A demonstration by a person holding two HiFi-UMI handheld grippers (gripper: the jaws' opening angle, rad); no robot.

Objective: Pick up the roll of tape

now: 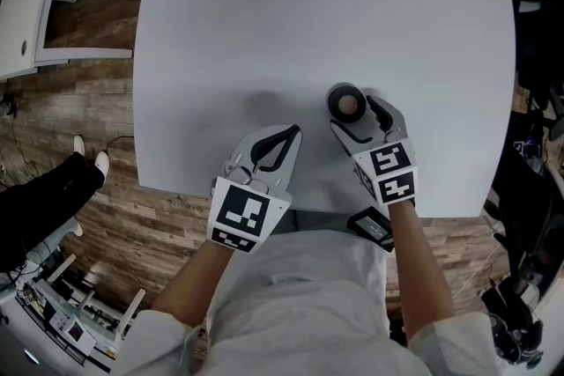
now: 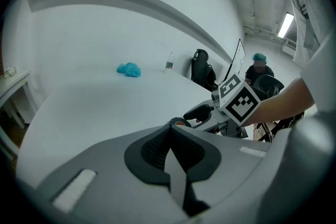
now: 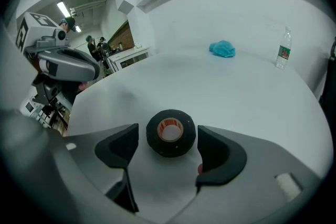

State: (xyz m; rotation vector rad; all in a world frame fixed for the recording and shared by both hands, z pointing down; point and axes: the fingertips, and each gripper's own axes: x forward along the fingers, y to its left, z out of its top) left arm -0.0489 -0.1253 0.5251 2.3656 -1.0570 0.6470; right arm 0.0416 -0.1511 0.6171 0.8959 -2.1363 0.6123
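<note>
A black roll of tape (image 1: 346, 104) with a reddish core lies flat on the white table (image 1: 264, 13), near its front edge. My right gripper (image 1: 359, 117) is open, angled down over the roll. In the right gripper view the tape (image 3: 170, 132) sits between the two dark pads (image 3: 122, 145), with a gap on each side and neither pad touching it. My left gripper (image 1: 277, 145) rests to the left of the roll, apart from it, with its jaws shut on nothing. In the left gripper view, only a sliver of the tape (image 2: 180, 123) shows past the shut left gripper (image 2: 170, 152).
A crumpled blue cloth (image 3: 222, 49) and a water bottle (image 3: 284, 49) stand at the table's far side. White furniture (image 1: 26, 4) stands on the wood floor at left, where a person's leg and shoes (image 1: 88, 161) show. Dark chairs and gear stand at right (image 1: 529, 189).
</note>
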